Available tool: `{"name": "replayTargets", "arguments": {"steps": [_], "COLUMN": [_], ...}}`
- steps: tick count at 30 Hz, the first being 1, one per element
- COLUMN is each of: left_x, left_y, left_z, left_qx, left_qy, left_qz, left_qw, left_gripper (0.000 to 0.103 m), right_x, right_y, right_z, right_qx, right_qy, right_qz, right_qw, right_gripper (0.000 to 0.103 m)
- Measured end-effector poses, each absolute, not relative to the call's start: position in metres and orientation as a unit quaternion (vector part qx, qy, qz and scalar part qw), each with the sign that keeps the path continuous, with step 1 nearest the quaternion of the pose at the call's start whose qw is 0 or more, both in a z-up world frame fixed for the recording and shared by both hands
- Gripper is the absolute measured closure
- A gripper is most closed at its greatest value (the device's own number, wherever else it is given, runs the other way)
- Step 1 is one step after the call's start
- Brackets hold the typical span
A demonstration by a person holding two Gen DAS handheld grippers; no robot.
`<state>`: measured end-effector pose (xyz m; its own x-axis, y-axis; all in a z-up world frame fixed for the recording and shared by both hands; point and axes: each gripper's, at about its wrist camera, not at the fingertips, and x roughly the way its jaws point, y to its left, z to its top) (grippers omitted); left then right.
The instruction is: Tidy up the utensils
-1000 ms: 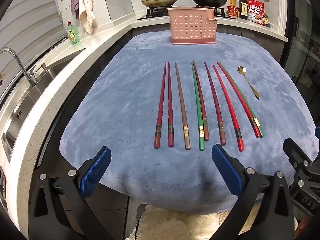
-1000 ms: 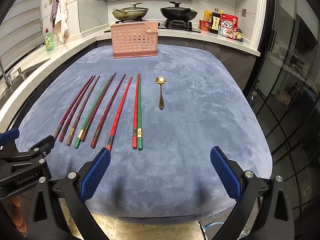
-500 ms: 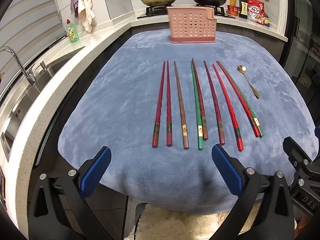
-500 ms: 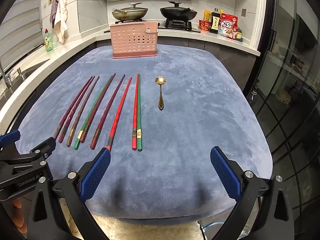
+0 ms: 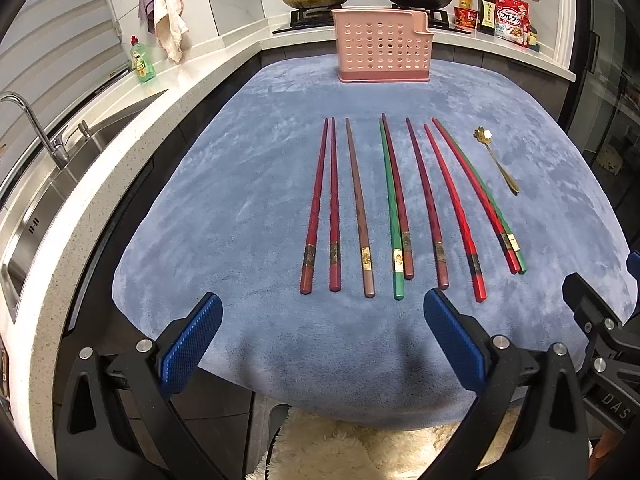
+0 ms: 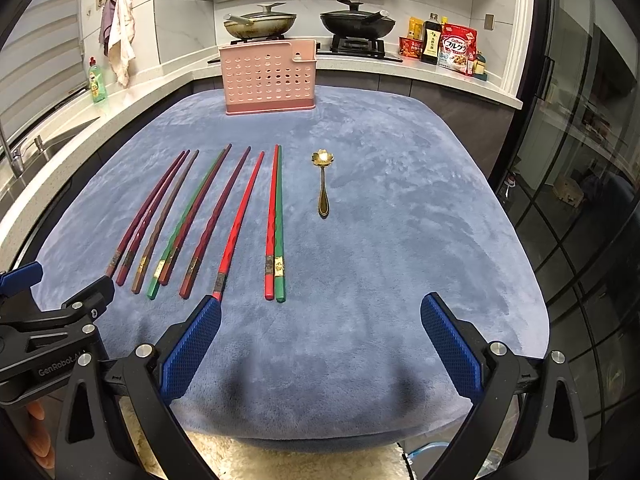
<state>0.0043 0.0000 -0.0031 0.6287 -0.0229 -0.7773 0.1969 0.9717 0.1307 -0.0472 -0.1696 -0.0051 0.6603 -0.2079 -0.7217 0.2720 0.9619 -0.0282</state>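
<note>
Both your left tongs [image 5: 318,334] and right tongs [image 6: 320,334] hang wide open and empty at the near edge of the blue-covered surface [image 6: 420,240]. The chopsticks [image 5: 394,204] lie in a row mid-surface, the gold spoon [image 6: 323,182] just to their right, and the pink holder [image 6: 270,78] stands at the far end. Start with one outer chopstick, closing on its thick decorated end so neighbours stay put. Against the view a second ago, the row sits slightly lower toward the left tongs; nothing has been picked up
</note>
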Motion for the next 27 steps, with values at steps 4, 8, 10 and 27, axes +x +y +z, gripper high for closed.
{"name": "replayTargets", "arguments": {"steps": [4, 8, 10, 27], "left_x": [0.0042, 0.0047, 0.0057, 0.0051], "left_y": [-0.0011, -0.0016, -0.0007, -0.0007], "left_z": [-0.0035, -0.0044, -0.004, -0.004], "left_qx": [0.102, 0.102, 0.102, 0.102], "left_qy": [0.427, 0.428, 0.429, 0.43], "left_qz": [-0.062, -0.063, -0.062, -0.061], "left_qw": [0.896, 0.896, 0.896, 0.895], "left_gripper": [0.007, 0.007, 0.007, 0.007], "right_x": [-0.0465, -0.0468, -0.047, -0.0453], "right_y": [-0.1694, -0.1694, -0.1694, -0.1663], "right_z": [-0.0061, -0.0057, -0.0055, -0.0069], "right_qx": [0.041, 0.042, 0.041, 0.039], "right_qy": [0.39, 0.391, 0.39, 0.392], "right_qz": [-0.131, -0.131, -0.132, -0.129], "right_qw": [0.91, 0.91, 0.91, 0.91], "right_gripper": [0.007, 0.007, 0.007, 0.007]}}
